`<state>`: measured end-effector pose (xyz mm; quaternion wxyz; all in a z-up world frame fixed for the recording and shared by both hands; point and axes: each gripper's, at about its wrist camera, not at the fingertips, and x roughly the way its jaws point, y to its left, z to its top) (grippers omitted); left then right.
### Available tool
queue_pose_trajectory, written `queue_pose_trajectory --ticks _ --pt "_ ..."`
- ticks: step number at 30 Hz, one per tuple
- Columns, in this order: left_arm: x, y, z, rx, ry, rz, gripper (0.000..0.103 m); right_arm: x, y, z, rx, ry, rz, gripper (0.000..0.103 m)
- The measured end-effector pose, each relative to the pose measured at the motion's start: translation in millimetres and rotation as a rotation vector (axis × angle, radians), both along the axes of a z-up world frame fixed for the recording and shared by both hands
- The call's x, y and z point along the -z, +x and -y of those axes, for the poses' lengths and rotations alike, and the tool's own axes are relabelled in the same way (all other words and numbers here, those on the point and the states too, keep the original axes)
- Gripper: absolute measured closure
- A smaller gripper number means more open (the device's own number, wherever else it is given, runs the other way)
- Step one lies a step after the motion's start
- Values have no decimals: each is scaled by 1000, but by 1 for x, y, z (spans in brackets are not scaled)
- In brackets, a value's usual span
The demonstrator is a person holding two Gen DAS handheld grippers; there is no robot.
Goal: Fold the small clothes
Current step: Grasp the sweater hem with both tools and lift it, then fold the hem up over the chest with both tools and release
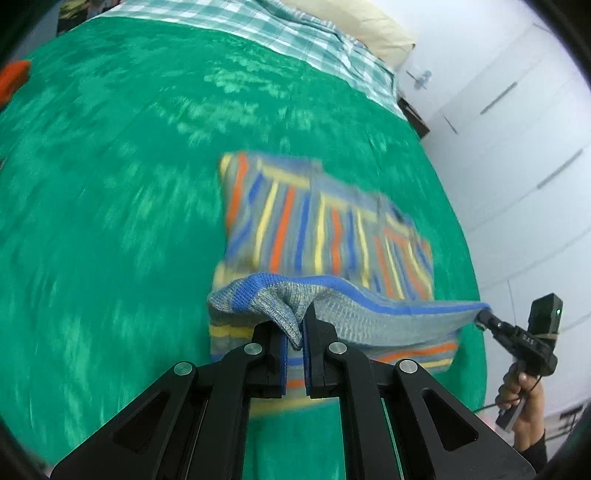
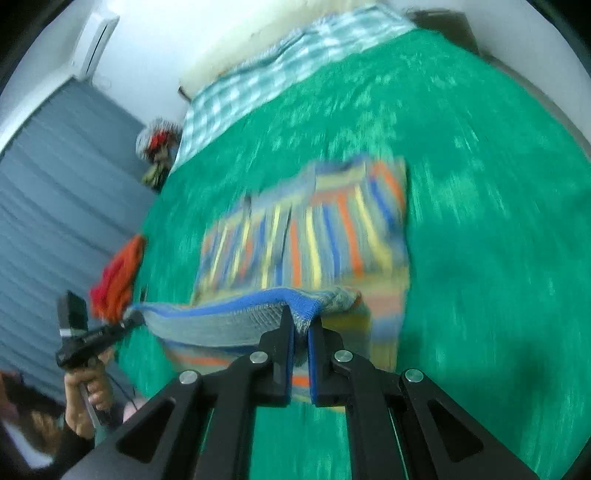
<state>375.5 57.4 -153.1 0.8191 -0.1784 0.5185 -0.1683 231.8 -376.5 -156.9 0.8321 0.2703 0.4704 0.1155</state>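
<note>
A small striped knit garment (image 1: 325,229), grey with orange, blue and yellow stripes, lies on a green bedspread (image 1: 110,221). My left gripper (image 1: 295,332) is shut on one corner of its blue-trimmed near hem and lifts it. My right gripper (image 2: 301,325) is shut on the other hem corner of the garment (image 2: 314,240). The hem stretches taut between them above the rest of the cloth. The right gripper shows in the left wrist view (image 1: 484,317), and the left gripper in the right wrist view (image 2: 129,319). Both views are motion-blurred.
An orange-red cloth (image 2: 118,273) lies at the bed's left edge. A checked blanket (image 1: 288,33) and a pillow (image 1: 362,26) lie at the bed's far end. White wardrobe doors (image 1: 524,129) stand to the right, a grey shutter (image 2: 55,203) to the left.
</note>
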Motion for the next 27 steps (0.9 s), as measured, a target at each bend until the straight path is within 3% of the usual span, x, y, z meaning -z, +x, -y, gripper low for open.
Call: queue_pose_trajectory --ticks 5,9,12,13,14,15,19,21,24,27 --pt "28 87 19 -1 56 -22 99 39 105 21 54 27 -50 97" --pt "54 145 34 21 105 -80 94 70 154 39 86 91 -100 97" --pt "67 186 32 -59 145 -76 68 95 177 62 180 160 -70 91" --pt "67 197 29 -100 151 -68 53 99 182 69 218 169 -62 82" --pt "67 204 24 -139 152 -59 43 103 184 75 255 180 -59 74" --pt "66 208 18 -179 148 -48 42 103 186 83 292 185 -51 65" --pt "57 191 10 -176 140 2 42 77 182 82 251 72 14 65" --pt "48 157 20 -98 187 61 41 57 171 63 146 -35 39 65" --pt "44 88 44 70 237 150 31 35 144 18 -53 -121 89 65" --pt "67 21 61 174 310 152 20 31 101 -33 -285 -170 133 61"
